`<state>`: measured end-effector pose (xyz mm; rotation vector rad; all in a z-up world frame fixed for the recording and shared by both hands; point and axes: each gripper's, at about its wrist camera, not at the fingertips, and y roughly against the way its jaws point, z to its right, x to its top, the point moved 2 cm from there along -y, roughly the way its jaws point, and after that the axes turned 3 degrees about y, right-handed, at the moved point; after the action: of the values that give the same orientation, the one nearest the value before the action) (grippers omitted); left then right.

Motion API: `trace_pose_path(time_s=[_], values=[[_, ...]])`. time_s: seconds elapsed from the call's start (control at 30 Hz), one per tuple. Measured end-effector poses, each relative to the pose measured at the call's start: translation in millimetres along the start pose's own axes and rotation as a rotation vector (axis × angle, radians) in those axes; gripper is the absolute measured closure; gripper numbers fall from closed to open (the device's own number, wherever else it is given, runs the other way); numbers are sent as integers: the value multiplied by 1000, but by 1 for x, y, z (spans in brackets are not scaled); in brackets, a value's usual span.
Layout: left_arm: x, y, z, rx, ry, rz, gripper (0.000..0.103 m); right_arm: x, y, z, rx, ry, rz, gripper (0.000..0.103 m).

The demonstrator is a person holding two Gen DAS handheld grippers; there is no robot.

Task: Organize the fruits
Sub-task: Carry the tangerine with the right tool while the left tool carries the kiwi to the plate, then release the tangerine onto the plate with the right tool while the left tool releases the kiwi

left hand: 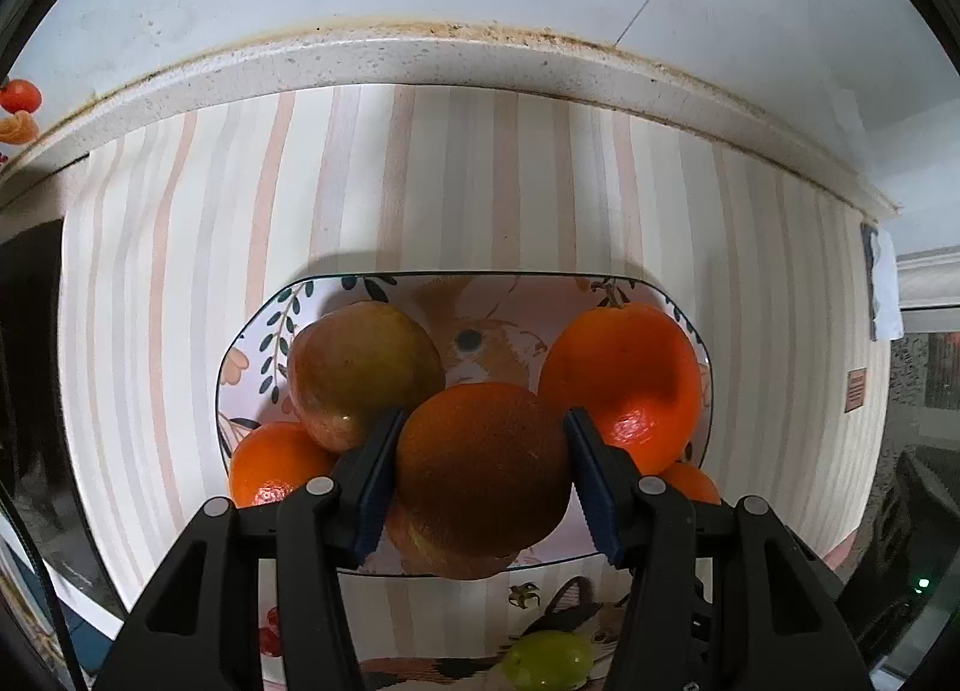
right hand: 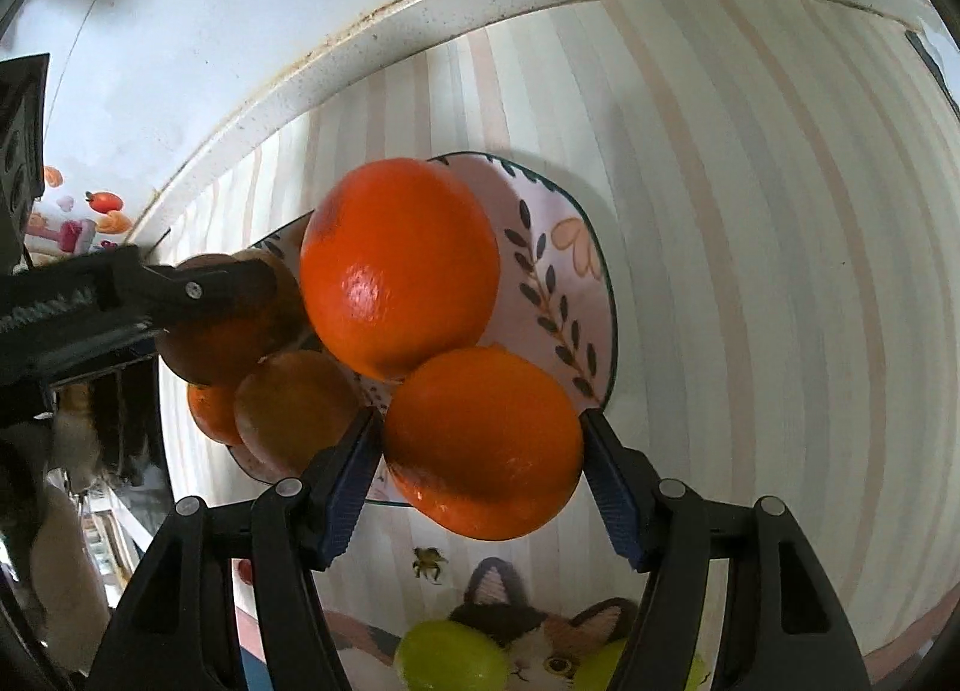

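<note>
We hold one orange [left hand: 480, 469] between the pads of the left gripper [left hand: 483, 472] and another orange [right hand: 483, 442] in the right gripper [right hand: 480, 475], both over the flowered plate [left hand: 684, 313], where a third orange [left hand: 621, 382] and an apple [left hand: 363, 370] already crowd it. If we let go here, we think either fruit could land on its neighbours and roll off onto the striped mat [left hand: 420, 181]. We can read no brand or writing; a small label [left hand: 857, 389] at the mat's edge is too blurred.
</note>
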<state>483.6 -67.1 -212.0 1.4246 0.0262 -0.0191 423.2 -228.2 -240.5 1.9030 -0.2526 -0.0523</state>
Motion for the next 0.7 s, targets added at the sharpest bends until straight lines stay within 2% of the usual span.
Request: trace_pose_path(time_s=[0.1,0.13,0.23,0.3,0.53,0.7], values=[[0,2,-1,-7,9,0,48,1,0,-4,11,3,0,33],[0,4,-2,-16,14,4,46,1,1,-4,11,2,-3,28],[-1,12,-5,-17,13,25,32,1,4,-7,9,-4,-1,12],[-4,17,-8,-16,12,32,23,1,9,-7,8,-5,0,11],[-28,43,-32,-14,39,101,22,-2,28,-8,1,-22,19,8],[-58,55,-50,26,54,145,22,-11,48,-19,-97,38,48,8]])
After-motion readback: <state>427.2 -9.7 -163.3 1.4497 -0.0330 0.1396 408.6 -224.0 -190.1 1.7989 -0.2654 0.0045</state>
